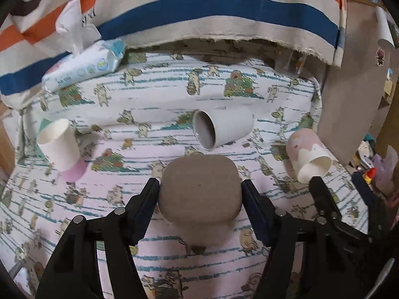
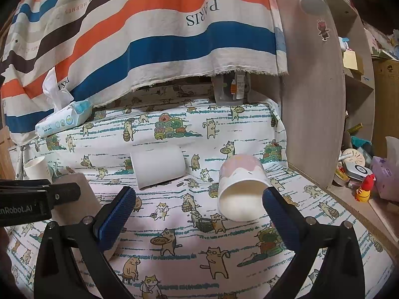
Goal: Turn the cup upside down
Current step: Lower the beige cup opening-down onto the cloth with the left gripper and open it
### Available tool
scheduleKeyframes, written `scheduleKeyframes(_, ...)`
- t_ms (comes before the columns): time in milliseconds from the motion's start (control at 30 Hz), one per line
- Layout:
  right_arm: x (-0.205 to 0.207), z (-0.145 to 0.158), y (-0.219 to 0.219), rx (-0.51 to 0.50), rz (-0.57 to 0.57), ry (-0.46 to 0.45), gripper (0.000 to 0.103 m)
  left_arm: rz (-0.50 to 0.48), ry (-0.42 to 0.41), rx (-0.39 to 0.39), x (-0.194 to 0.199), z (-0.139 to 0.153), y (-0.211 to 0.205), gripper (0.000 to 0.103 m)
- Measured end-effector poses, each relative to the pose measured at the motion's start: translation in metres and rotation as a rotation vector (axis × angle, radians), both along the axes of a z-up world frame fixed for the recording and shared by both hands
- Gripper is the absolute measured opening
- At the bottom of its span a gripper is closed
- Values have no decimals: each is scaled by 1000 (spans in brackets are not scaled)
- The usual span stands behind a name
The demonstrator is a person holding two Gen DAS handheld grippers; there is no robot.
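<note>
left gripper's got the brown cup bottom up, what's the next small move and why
Probably lower the left gripper straight down and set the brown cup on the cat-print cloth before opening. The cup sits clamped between the two fingers with its flat base facing up, and its shadow on the cloth suggests it hangs above it. The right gripper is open by the pink cup.

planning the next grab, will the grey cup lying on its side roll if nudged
Likely yes: the grey cup lies on its round side, nothing beside it. Being tapered, it would probably curve. The soft cloth may slow it.
</note>
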State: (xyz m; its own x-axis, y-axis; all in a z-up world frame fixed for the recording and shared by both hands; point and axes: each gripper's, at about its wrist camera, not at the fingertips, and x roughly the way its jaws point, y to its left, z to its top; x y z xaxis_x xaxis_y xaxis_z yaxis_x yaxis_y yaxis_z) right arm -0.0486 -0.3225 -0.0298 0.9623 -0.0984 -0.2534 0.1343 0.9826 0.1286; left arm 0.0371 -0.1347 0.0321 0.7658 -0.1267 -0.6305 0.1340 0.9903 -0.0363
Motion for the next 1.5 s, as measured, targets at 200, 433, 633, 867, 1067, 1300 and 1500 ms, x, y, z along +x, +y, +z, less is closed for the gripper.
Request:
scheduleKeyframes(200,-1,1,2,-6,-2,0,102,37,-81,86,-5,4,-2,66)
scheduleKeyframes(433,-1,1,2,-3,-2,0,102,50,-138,102,-8,0,2,66)
scheduleKeyframes(633,0,1,1,-4,-2,1,102,22,-102,60,1,-20,6,66)
scheduleKeyframes(867,0,1,2,-5,-1,2,102,10,-175,62,-8,-27,6,66)
scheduleKeyframes(1067,0,1,3,-6,-5,0,102,4,-251,77,-24,-22,6,81)
scheduleKeyframes(1300,0,1,4,-13,-1,1,102,-17,-392,73,-48,0,17,97)
scheduleKeyframes(1500,0,1,4,-14,-1,1,102,-2,-412,28,-54,5,36,100)
